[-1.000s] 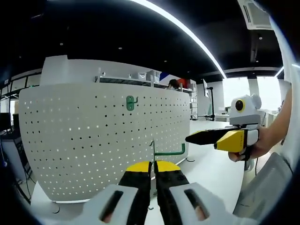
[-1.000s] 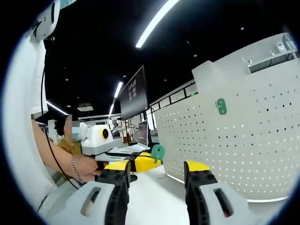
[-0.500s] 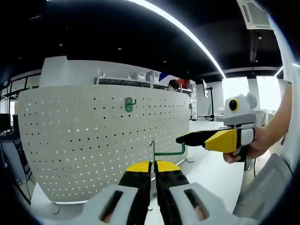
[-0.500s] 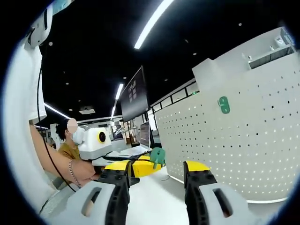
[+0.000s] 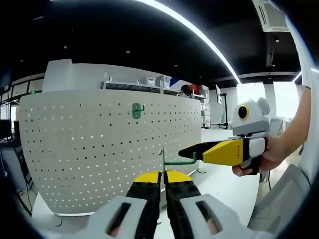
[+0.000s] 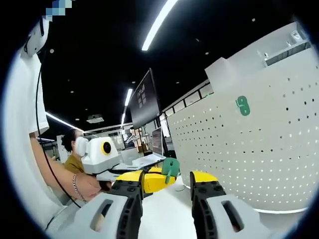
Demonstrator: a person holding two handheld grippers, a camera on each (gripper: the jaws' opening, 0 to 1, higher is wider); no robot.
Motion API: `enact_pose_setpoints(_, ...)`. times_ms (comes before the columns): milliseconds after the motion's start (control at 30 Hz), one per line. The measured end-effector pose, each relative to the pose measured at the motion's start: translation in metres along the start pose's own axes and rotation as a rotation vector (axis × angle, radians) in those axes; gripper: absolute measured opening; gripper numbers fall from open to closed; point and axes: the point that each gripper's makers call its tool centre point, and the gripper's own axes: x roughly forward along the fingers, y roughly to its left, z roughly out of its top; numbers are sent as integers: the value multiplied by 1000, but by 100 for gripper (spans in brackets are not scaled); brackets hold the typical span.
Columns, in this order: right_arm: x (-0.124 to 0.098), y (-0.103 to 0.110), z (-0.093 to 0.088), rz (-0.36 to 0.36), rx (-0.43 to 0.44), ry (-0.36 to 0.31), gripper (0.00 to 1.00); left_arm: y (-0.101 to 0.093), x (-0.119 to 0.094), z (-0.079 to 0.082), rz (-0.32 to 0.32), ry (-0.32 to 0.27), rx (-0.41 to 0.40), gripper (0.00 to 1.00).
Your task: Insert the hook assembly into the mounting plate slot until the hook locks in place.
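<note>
A white perforated mounting plate (image 5: 99, 149) stands upright, with one green hook (image 5: 137, 110) fixed high on it. My left gripper (image 5: 163, 175) is shut on a second green hook assembly (image 5: 182, 162), held edge-on in front of the plate and apart from it. My right gripper (image 5: 197, 148), yellow and black, comes in from the right close beside that hook's arm. In the right gripper view my right gripper (image 6: 167, 185) stands open, with the green hook assembly (image 6: 170, 168) and the left gripper (image 6: 149, 180) between and just beyond its jaws. The mounting plate (image 6: 259, 149) fills the right side, bearing the fixed hook (image 6: 242, 105).
The plate stands on a white table (image 5: 224, 184). A person's hand (image 5: 271, 154) holds the right gripper. A seated person (image 6: 75, 154) and a dark monitor (image 6: 144, 99) lie behind the left gripper. Shelving rises behind the plate's top edge.
My right gripper has moved in toward the hook held by the left gripper. The left gripper and its hook have stayed almost still in front of the plate.
</note>
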Motion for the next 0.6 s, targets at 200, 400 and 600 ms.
enact_pose_setpoints(200, 7, 3, -3, 9, 0, 7, 30, 1, 0, -2, 8, 3, -9, 2)
enact_pose_setpoints(400, 12, 4, -6, 3, 3, 15, 24, 1, 0, -2, 10, 3, -12, 2)
enact_pose_setpoints(600, 14, 4, -6, -6, 0, 15, 15, -2, 1, -2, 7, 3, -15, 2)
